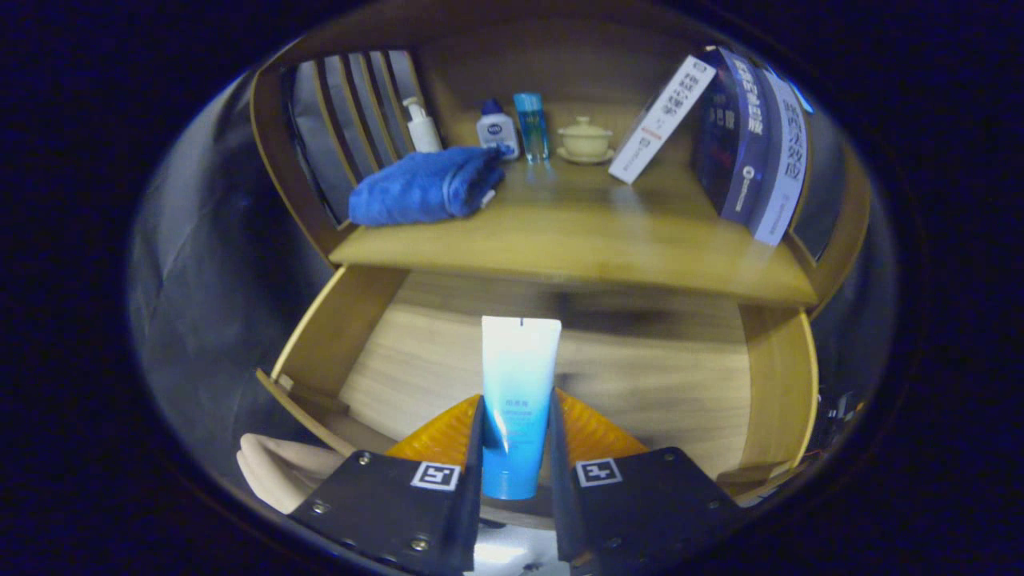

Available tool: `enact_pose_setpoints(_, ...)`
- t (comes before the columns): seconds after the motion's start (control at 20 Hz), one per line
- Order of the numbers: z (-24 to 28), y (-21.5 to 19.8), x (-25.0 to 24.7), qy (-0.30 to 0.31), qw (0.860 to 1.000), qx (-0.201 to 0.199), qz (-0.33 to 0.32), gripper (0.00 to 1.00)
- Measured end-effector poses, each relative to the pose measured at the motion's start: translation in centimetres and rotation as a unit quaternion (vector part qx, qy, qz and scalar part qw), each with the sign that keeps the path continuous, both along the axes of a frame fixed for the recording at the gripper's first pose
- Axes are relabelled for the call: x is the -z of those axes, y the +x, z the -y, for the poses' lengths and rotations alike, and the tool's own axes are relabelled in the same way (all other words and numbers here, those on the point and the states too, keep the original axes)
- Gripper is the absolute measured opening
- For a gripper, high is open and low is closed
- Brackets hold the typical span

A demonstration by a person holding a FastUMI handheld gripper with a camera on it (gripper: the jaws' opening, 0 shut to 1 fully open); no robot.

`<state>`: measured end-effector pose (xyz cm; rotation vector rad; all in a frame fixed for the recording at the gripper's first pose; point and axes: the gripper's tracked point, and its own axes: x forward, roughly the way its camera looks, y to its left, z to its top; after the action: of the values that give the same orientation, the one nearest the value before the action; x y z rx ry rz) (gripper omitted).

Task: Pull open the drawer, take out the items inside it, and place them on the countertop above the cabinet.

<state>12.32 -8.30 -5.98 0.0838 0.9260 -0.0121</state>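
Note:
My gripper [516,416] is shut on a white-and-blue squeeze tube [518,376], which stands up between both fingers [472,436] with its flat crimped end pointing away from me. It hangs above the pulled-open wooden drawer [640,384], whose floor shows bare beyond the tube. Above the drawer lies the wooden countertop [576,232]. On it rest a folded blue towel [424,188], a white pump bottle [420,124], a small white bottle with a blue cap [496,128], a slim blue bottle [532,124] and a cream lidded cup on a saucer [586,140].
Several books [748,140] lean at the countertop's right end, one white book [660,120] tilted against them. A slatted side panel [352,120] closes the left end. The drawer's side walls [780,392] stand left and right. A hand [276,472] shows beside the left finger.

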Motion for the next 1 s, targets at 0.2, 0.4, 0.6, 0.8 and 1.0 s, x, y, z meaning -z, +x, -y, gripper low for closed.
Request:
enact_pose_setpoints(0.2, 1.1, 3.3, -4.9, -0.017, 0.998, 0.018, 0.064, 0.38)
enact_pose_setpoints(0.4, 3.1, 7.4, -6.5, -0.051, 0.992, 0.047, 0.104, 0.39)
enact_pose_setpoints(0.6, 5.5, 11.7, -5.1, -0.111, 0.983, 0.075, 0.127, 0.38)
enact_pose_setpoints(0.8, 6.1, 14.5, -3.2, -0.13, 0.978, 0.093, 0.136, 0.38)
enact_pose_setpoints(1.0, 6.3, 16.5, -2.0, -0.141, 0.976, 0.099, 0.131, 0.38)
